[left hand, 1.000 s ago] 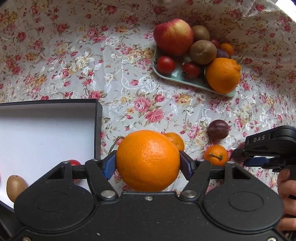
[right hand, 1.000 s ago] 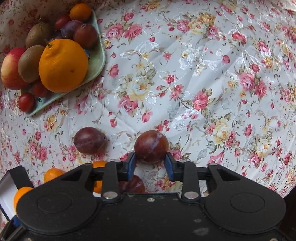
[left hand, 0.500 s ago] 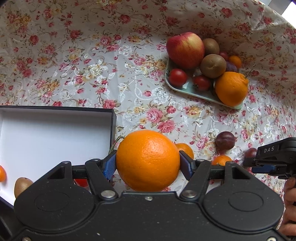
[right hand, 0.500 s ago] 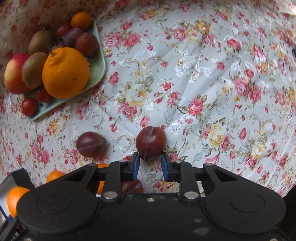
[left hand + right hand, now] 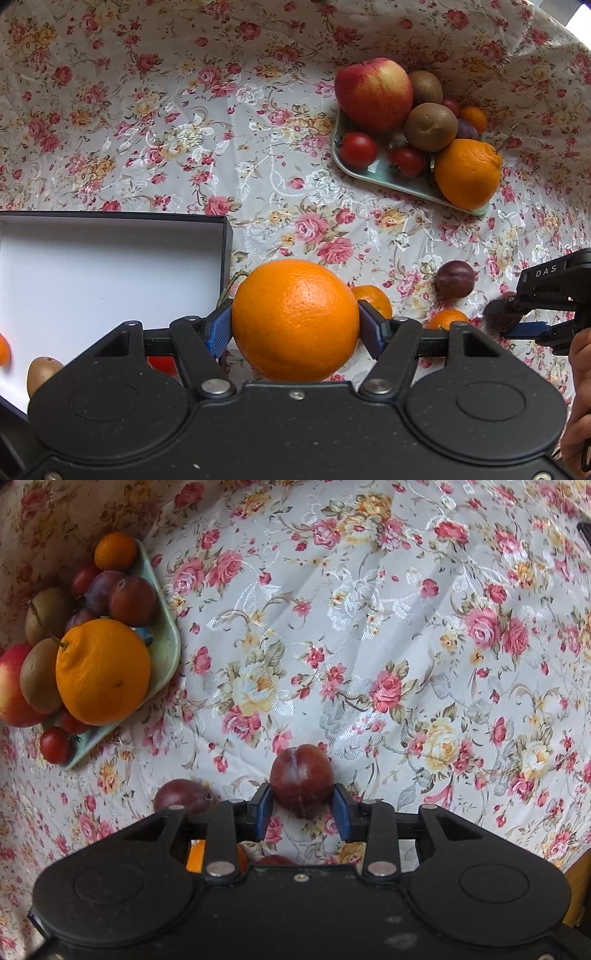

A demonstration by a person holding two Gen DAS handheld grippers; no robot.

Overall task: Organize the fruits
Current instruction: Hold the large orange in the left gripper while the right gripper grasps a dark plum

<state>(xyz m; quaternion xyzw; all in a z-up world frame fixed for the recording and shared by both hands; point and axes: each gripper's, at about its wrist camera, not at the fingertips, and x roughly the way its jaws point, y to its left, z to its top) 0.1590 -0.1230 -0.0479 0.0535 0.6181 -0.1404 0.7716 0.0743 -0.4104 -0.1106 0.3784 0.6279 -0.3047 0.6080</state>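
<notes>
**Both fruits gripped, transfer to box pending**

Left gripper is clamped on a large orange, held just right of the box. Right gripper is closed on a plum, seemingly lifted off the floral cloth.

Step judged: carrying to the box. Next move calls for bringing the orange left over the box wall before release.

Box holds a kiwi, something red and an orange fruit at the near left. Green tray, far right, holds an apple, kiwis, tomatoes, plums and oranges.

Both wrist cameras look steeply down, close over the floral tablecloth; both catch the green fruit tray, at 1 o'clock left, 10 o'clock right.
</notes>
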